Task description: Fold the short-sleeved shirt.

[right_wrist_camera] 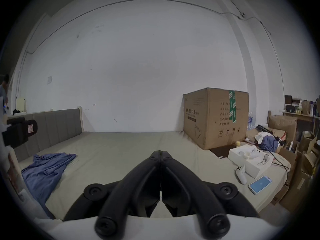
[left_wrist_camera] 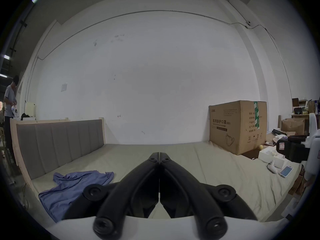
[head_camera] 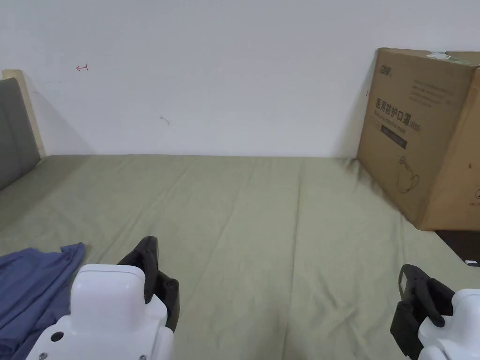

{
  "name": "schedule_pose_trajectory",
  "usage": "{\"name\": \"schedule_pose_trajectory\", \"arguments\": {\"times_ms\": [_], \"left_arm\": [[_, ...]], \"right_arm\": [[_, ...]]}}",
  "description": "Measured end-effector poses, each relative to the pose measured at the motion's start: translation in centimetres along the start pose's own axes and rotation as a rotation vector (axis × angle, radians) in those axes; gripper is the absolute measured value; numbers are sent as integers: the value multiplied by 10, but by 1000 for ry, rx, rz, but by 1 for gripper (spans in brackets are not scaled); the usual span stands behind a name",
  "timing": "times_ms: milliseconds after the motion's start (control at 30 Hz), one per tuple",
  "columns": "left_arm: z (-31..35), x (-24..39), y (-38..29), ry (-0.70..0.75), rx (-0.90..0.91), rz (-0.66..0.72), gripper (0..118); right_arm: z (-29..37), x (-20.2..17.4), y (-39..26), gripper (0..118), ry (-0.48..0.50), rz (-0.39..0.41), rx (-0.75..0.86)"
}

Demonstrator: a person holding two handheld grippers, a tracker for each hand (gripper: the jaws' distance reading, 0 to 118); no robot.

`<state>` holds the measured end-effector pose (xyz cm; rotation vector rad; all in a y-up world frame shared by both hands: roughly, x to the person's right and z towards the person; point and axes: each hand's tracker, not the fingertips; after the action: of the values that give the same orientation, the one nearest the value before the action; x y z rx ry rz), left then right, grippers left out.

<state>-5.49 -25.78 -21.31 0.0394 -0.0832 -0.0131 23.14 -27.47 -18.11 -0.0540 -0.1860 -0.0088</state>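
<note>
A blue short-sleeved shirt (head_camera: 33, 286) lies crumpled on the olive bed sheet (head_camera: 262, 225) at the near left. It also shows in the left gripper view as the shirt (left_wrist_camera: 69, 188) and in the right gripper view as the shirt (right_wrist_camera: 45, 171). My left gripper (left_wrist_camera: 159, 154) hovers above the sheet just right of the shirt, jaws shut with nothing between them. My right gripper (right_wrist_camera: 161, 152) is held far to the right, also shut and holding nothing. In the head view the left gripper (head_camera: 147, 248) and right gripper (head_camera: 410, 276) sit at the bottom edge.
A large cardboard box (head_camera: 422, 136) stands on the bed's far right corner against the white wall. A grey padded headboard (left_wrist_camera: 60, 143) bounds the left side. A white box (right_wrist_camera: 249, 160), a controller (right_wrist_camera: 241, 173) and a phone (right_wrist_camera: 259, 184) lie at the right edge. A person (left_wrist_camera: 9, 103) stands far left.
</note>
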Motion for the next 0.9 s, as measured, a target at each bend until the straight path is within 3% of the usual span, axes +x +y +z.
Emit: {"name": "schedule_pose_trajectory", "arguments": {"times_ms": [167,367,533,667,767,900], "left_arm": [[1,-5,-2,-5,-15,18,0],[11,-38,6,55,-48,34,0],[51,-107,19,262,-28,-12,0],[88,-155,25,427,-29,-50,0],[105,-177,25,474,-36,-45,0],[108,-188,18,499,-57,-36,0]], "right_arm": [[3,-1,0,0,-10,4,12],[-6,-26,3,0,54,-5,1],[-20,-86,11,0,261,-104,-47],[-19,-149,17,0,428,-76,-46],[-14,-177,22,0,527,-85,-48],[-13,-191,24,0,561,-63,-53]]}}
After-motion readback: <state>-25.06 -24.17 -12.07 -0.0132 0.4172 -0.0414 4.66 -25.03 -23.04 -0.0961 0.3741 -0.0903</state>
